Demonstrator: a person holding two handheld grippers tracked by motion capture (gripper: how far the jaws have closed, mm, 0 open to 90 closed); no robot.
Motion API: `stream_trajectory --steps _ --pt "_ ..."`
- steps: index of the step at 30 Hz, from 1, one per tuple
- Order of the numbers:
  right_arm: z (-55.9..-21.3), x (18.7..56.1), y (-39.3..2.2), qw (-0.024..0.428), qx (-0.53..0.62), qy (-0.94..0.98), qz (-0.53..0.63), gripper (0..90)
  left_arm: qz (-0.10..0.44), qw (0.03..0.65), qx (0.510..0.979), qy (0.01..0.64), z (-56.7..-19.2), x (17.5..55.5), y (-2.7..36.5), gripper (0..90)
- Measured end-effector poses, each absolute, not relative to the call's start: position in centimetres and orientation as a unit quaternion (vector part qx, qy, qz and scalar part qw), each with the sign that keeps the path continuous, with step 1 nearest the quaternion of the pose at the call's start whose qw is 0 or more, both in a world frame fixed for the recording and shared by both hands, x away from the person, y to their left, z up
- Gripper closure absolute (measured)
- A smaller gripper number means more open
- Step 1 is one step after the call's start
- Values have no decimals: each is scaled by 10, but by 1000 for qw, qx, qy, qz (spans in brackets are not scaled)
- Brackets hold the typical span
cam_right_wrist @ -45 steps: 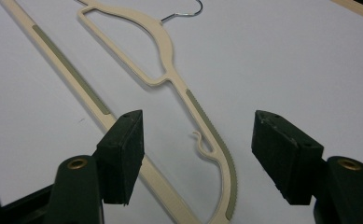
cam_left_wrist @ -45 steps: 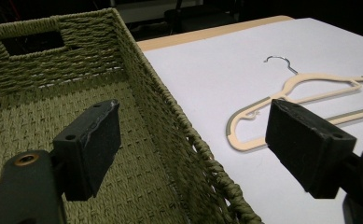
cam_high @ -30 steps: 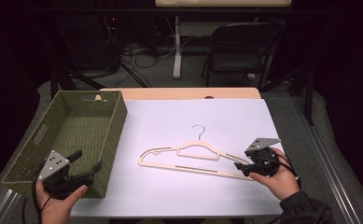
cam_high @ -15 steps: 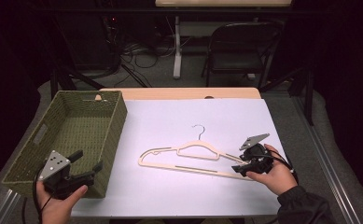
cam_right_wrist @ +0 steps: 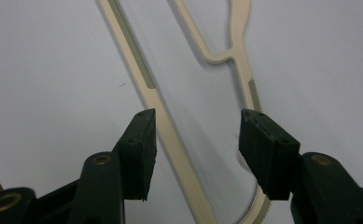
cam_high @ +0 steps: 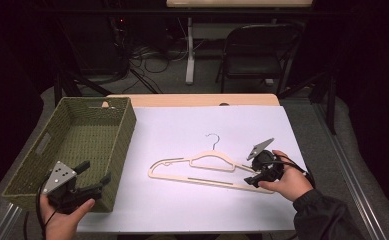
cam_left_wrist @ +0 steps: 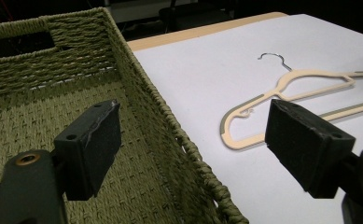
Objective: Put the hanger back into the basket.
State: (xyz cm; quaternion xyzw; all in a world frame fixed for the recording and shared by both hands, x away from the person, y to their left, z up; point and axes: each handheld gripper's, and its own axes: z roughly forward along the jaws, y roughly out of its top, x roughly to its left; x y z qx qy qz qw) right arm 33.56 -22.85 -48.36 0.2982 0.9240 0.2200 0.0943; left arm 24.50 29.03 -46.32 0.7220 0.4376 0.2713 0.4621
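Observation:
A cream plastic hanger [cam_high: 202,169] with a metal hook lies flat on the white table cover [cam_high: 192,135]. My right gripper [cam_high: 256,172] is tipped down over the hanger's right end, open. In the right gripper view its two jaws straddle the hanger's right corner [cam_right_wrist: 170,135], where the bottom bar and the shoulder arm meet. My left gripper [cam_high: 93,177] is held open at the near right corner of the green woven basket [cam_high: 89,131]. In the left gripper view its jaws frame the basket's rim [cam_left_wrist: 170,130], with the hanger [cam_left_wrist: 282,93] lying farther off.
The basket stands along the table's left side with nothing inside it. A wooden table edge [cam_high: 192,99] shows at the far side. Beyond the table are a dark folding chair [cam_high: 257,50], cables and stand legs on the floor.
My right gripper has moved left and tilted downward over the hanger's right end. The left gripper has hardly moved.

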Motion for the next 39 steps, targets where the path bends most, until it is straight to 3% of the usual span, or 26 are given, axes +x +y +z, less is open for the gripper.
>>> stream_trajectory --steps 16,39 --pt "-487 357 -191 48 233 963 129 528 271 462 722 437 -463 245 291 184" --pt "-515 362 -150 33 170 978 120 657 271 463 724 433 -462 245 289 185"
